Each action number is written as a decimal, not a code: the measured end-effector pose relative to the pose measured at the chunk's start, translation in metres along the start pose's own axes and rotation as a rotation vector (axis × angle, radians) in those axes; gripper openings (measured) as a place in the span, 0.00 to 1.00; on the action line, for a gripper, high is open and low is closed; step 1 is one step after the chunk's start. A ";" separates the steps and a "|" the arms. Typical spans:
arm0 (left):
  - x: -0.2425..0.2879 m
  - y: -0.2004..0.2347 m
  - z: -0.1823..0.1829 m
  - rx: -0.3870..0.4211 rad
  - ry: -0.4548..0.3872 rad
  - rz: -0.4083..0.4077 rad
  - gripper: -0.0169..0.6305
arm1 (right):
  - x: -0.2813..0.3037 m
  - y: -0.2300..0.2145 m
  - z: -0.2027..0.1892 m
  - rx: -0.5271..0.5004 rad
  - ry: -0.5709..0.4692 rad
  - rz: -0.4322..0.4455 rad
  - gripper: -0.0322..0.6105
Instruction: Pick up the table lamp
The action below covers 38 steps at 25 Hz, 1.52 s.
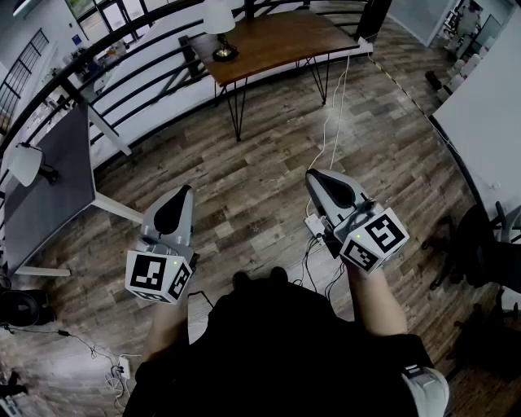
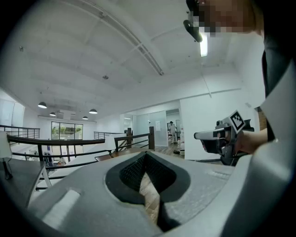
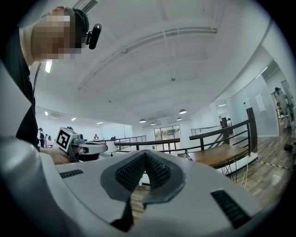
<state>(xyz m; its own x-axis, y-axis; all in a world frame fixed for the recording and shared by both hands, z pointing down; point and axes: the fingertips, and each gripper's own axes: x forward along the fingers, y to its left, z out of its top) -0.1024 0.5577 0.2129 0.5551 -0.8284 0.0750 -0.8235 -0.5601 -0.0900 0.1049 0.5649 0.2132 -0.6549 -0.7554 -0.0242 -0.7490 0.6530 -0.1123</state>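
Note:
The table lamp [image 1: 220, 24], with a white shade and a dark round base, stands on the left end of a brown wooden table [image 1: 285, 41] far ahead at the top of the head view. My left gripper [image 1: 188, 189] and right gripper [image 1: 312, 173] are held level over the wood floor, well short of that table. Both are shut with nothing between the pads. In the left gripper view the jaws [image 2: 145, 155] meet at the tip, and the right gripper [image 2: 206, 135] shows beside them. The right gripper view shows its own jaws [image 3: 145, 153] closed too, with the wooden table [image 3: 217, 155] off to the right.
A grey table [image 1: 57, 187] with a second white lamp [image 1: 24, 163] stands at the left. A black railing [image 1: 122, 73] runs behind both tables. White cables [image 1: 330, 138] trail across the floor to a power strip [image 1: 316, 224]. At the right are a white desk [image 1: 488, 106] and a dark office chair [image 1: 488, 252].

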 end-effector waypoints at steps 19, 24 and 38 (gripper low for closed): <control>0.035 -0.023 -0.011 -0.025 0.036 0.082 0.04 | -0.030 -0.061 -0.007 0.044 -0.022 0.045 0.07; 0.051 -0.009 -0.014 -0.028 0.035 0.109 0.04 | -0.015 -0.076 -0.010 0.052 -0.019 0.064 0.07; 0.159 0.087 -0.016 -0.017 0.011 0.080 0.04 | 0.111 -0.150 -0.006 0.049 -0.002 0.035 0.07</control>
<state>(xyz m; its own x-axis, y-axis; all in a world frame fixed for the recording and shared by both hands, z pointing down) -0.0878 0.3779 0.2332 0.4865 -0.8701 0.0788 -0.8670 -0.4920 -0.0796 0.1440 0.3833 0.2338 -0.6808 -0.7319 -0.0305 -0.7194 0.6759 -0.1600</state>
